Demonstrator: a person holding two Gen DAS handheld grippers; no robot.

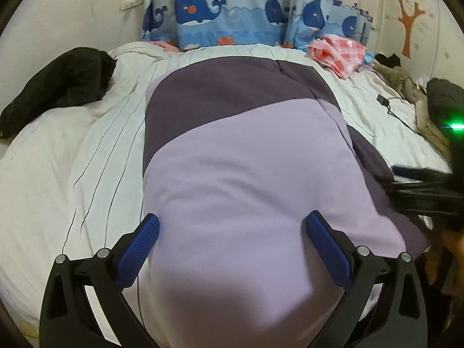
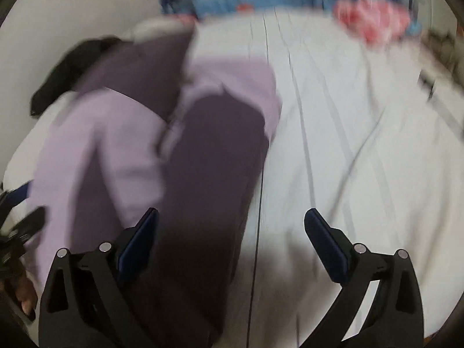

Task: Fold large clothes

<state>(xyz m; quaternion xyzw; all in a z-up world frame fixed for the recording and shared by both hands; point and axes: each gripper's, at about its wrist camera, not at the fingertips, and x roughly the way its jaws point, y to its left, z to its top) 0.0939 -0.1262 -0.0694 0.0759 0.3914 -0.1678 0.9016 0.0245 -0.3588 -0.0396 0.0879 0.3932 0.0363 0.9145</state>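
A large lilac and dark purple garment [image 1: 243,150] lies spread on the white striped bed [image 1: 72,159]. My left gripper [image 1: 232,226] stands wide open above its lilac near part, with nothing pinched between the blue pads [image 1: 139,249]. In the blurred right wrist view the same garment [image 2: 208,150] lies at the left, with a dark purple part reaching toward me. My right gripper [image 2: 232,220] is open over the garment's right edge and the bare sheet [image 2: 362,145]. The right gripper also shows as a dark blur at the right edge of the left wrist view [image 1: 420,191].
A black garment [image 1: 58,87] lies at the bed's far left. Whale-print curtains [image 1: 232,14] hang behind. A pink checked cloth [image 1: 339,52], beige clothes [image 1: 406,87] and a black cable [image 1: 388,107] lie at the far right. A hand [image 2: 20,290] shows bottom left in the right wrist view.
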